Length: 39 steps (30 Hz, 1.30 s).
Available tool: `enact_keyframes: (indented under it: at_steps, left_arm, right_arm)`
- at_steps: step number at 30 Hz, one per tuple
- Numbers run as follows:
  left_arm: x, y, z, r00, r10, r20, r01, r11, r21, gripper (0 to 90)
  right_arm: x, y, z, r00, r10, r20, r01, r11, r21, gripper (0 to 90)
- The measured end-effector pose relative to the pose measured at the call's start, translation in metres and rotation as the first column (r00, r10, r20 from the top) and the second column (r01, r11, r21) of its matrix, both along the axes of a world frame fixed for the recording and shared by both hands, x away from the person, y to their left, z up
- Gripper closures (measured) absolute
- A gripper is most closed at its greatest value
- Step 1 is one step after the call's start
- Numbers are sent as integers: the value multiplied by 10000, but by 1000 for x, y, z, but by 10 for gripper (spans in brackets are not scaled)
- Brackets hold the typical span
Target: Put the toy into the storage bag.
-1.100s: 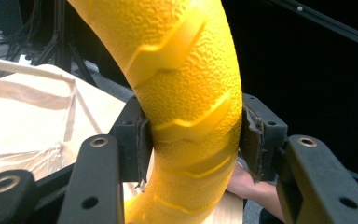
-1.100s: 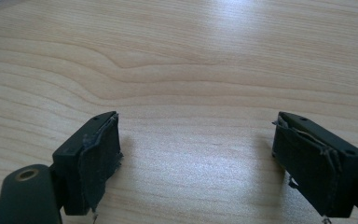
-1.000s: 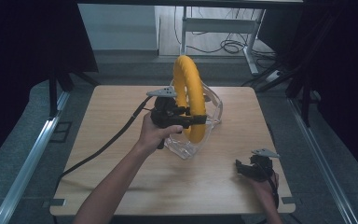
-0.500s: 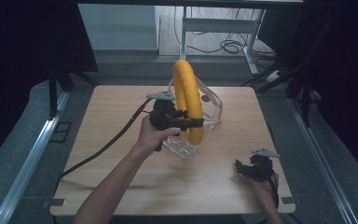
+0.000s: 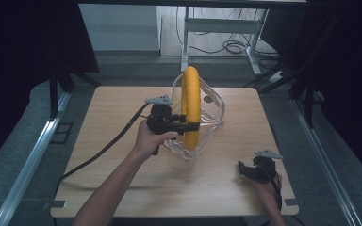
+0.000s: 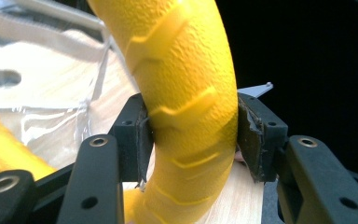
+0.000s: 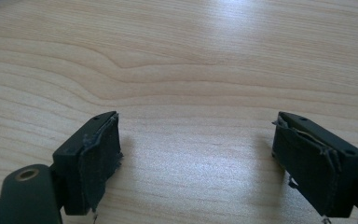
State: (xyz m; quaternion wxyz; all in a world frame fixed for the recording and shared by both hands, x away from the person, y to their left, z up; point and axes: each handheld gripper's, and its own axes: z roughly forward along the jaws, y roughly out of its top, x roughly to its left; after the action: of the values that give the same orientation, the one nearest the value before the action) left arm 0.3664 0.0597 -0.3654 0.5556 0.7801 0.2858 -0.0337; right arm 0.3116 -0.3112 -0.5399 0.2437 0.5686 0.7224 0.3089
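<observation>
A yellow ribbed ring (image 5: 190, 106) stands on edge over the middle of the wooden table, inside a clear plastic bag (image 5: 213, 113). My left gripper (image 5: 188, 126) comes at it from the left and is shut on the ring's near side. In the left gripper view both pads (image 6: 139, 140) press the ring (image 6: 186, 98) from either side, with the bag's clear film (image 6: 42, 107) behind. My right gripper (image 5: 247, 170) rests low at the table's front right, held by a hand. Its jaws stand wide apart over bare wood, and the right gripper view shows nothing between the pads (image 7: 100, 154).
The wooden table (image 5: 122, 108) has bare surface to the left and front. A black cable (image 5: 99, 153) trails from the left gripper off the front left corner. Beyond the far edge are a metal desk frame (image 5: 217, 26) and floor cables (image 5: 231, 47). Dark curtains flank both sides.
The left gripper with the ring has sunk slightly toward the table; the ring stands more upright over the bag. The right gripper has stayed put.
</observation>
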Motion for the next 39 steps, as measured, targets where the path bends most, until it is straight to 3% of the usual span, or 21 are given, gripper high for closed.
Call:
enact_keyframes:
  at_steps: [2,3,10,17,26,39]
  left_arm:
    - [4,3,-8,9994,206,-284,-207,9998,-28,490]
    - [7,7,-11,9987,213,-469,-233,9989,-414,491]
    - [9,12,-12,9982,302,-527,-330,9981,-529,491]
    - [7,12,-10,9972,732,-145,-734,9971,-199,442]
    - [1,20,-1,9960,890,112,-881,9939,-659,361]
    - [-14,39,2,9896,1260,696,-1240,9918,-316,308]
  right_arm:
    - [0,0,0,10000,-5,5,5,10000,-4,152]
    - [0,0,0,10000,-3,-9,3,10000,-4,152]
    - [0,0,0,10000,13,-8,-13,10000,-12,152]
    - [0,0,0,10000,1,-8,-1,10000,-5,152]
    - [0,0,0,10000,-1,-6,1,10000,-5,152]
    - [0,0,0,10000,1,-21,-1,10000,10,152]
